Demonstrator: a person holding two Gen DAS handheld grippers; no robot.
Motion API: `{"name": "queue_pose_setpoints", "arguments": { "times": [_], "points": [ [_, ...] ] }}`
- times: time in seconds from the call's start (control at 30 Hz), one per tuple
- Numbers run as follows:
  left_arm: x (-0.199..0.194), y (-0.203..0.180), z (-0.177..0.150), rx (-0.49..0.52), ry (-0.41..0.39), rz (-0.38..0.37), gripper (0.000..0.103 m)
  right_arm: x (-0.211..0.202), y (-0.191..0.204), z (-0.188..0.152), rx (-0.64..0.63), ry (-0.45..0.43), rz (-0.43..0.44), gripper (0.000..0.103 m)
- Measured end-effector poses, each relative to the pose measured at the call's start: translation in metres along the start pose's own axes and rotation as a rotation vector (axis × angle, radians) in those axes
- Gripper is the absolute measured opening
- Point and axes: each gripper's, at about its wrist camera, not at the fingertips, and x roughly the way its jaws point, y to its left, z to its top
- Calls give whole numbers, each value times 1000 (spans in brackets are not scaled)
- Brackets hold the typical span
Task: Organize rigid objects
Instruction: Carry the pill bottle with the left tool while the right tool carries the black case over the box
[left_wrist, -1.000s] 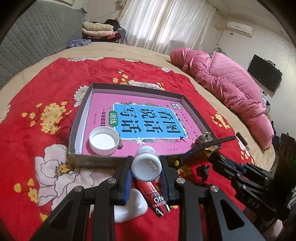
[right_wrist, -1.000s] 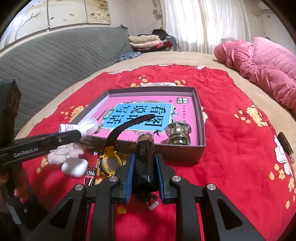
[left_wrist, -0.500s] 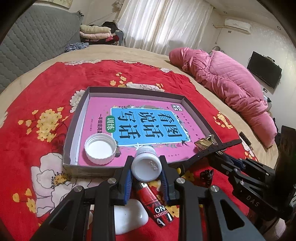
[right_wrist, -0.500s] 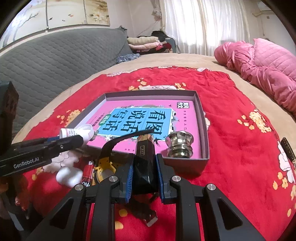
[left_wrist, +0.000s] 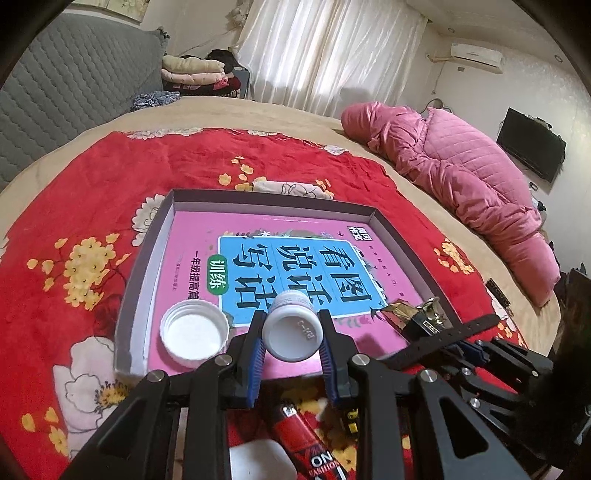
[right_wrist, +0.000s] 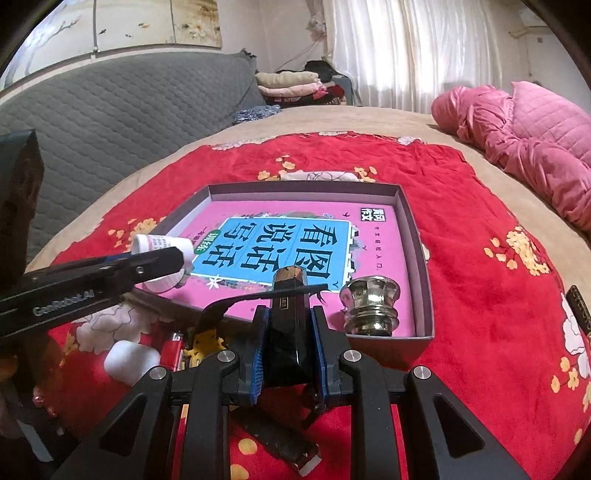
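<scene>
I'm carrying both pieces to the tray (left_wrist: 147, 258) at mid-frame: my left gripper (left_wrist: 291, 354) clamps the white bottle (left_wrist: 291, 334) over its near edge, my right gripper (right_wrist: 286, 347) clamps a black strapped object (right_wrist: 286, 332). Next I lower and release inside, clear of the white lid (left_wrist: 194, 334) and the metal knob (right_wrist: 371, 308). Beneath lies a red floral blanket (left_wrist: 92, 206) on a bed; curtains sit top centre.

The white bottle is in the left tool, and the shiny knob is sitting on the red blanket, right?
Not quite. The white bottle is in the left tool, but the shiny knob sits inside the box, on the pink book, not on the red blanket. The right wrist view shows it.
</scene>
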Motion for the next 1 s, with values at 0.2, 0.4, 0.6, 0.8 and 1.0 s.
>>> {"name": "queue_pose_setpoints", "arguments": {
  "times": [0.2,0.4,0.6,0.8,1.0],
  "points": [
    [12,0,0,4,7,5,27,4,-1,3,3,2,-5,23],
    [21,-2,-4,24,28,-4,27,5,0,6,3,-1,-12,23],
    [23,-2,-7,21,38,-20,27,12,0,10,3,1,-19,23],
    [26,3,-8,10,45,-24,27,20,2,15,4,3,-16,23],
    [26,3,-8,16,44,-22,27,29,5,16,5,13,-8,23]
  ]
}}
